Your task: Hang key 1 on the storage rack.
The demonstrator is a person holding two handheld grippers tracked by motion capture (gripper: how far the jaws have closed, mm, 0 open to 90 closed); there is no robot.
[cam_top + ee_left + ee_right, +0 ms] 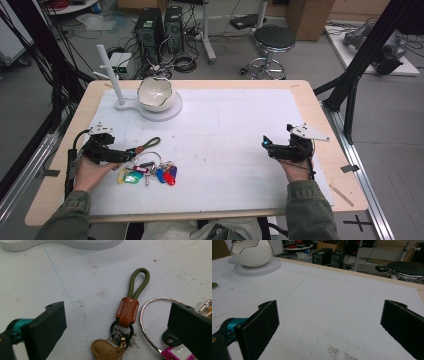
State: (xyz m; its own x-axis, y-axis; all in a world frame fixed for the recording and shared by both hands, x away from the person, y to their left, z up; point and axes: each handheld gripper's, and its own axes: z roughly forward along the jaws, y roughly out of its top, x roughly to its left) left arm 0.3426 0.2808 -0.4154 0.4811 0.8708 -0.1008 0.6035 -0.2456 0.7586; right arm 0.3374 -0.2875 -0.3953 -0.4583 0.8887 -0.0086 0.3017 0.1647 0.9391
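A bunch of keys (150,170) with coloured tags lies on the white mat near the table's front left. Its green cord loop (139,282) with a brown leather tab (127,310) points away from the rings. My left gripper (127,156) is open just left of the bunch, its jaws standing either side of the leather tab and a large silver ring (150,315). My right gripper (267,146) is open at the right of the mat with bare mat between its jaws. A white egg-shaped bowl (155,93) sits on a white stand (162,112) at the back left.
A white post (111,75) rises from the stand's left end. The wooden table (320,110) edges the white mat (225,140). Behind the table stand computer towers (150,30), a black stool (274,40) and loose cables on the floor.
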